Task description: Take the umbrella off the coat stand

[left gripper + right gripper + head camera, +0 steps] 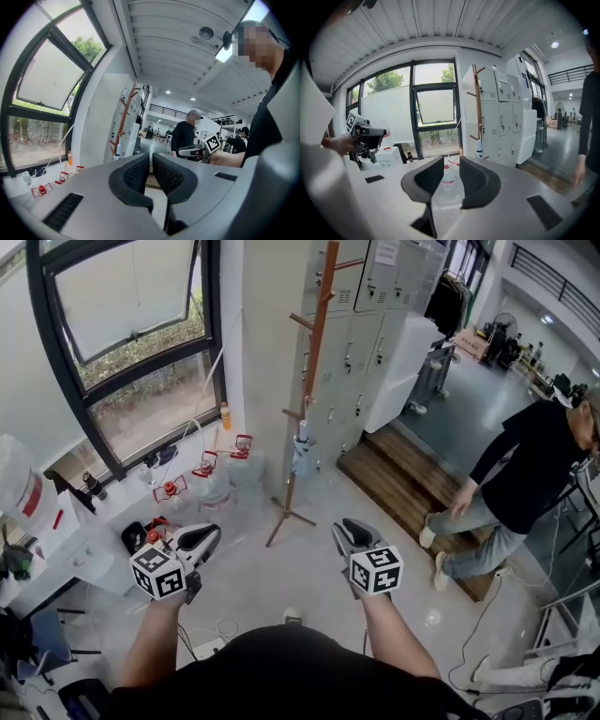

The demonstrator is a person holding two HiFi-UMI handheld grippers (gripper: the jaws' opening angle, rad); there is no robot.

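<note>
Umbrella [302, 454]: hangs folded on a low peg of the coat stand [316, 343], well ahead of us and untouched.
Left tool [208, 538]: pads pressed together, empty; we judge it the spare.
Right tool [349, 529]: jaws spread, empty, facing the stand, likely readied to grab.

Umbrella [302, 452] on coat stand [315, 343], before lockers [377, 320]

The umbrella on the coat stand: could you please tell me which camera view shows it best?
The head view: the folded umbrella hangs unobstructed, low on the coat stand, with the whole stand visible. The right gripper view shows it smaller, as a pale bundle. The left gripper view shows only a tiny pale shape there.
</note>
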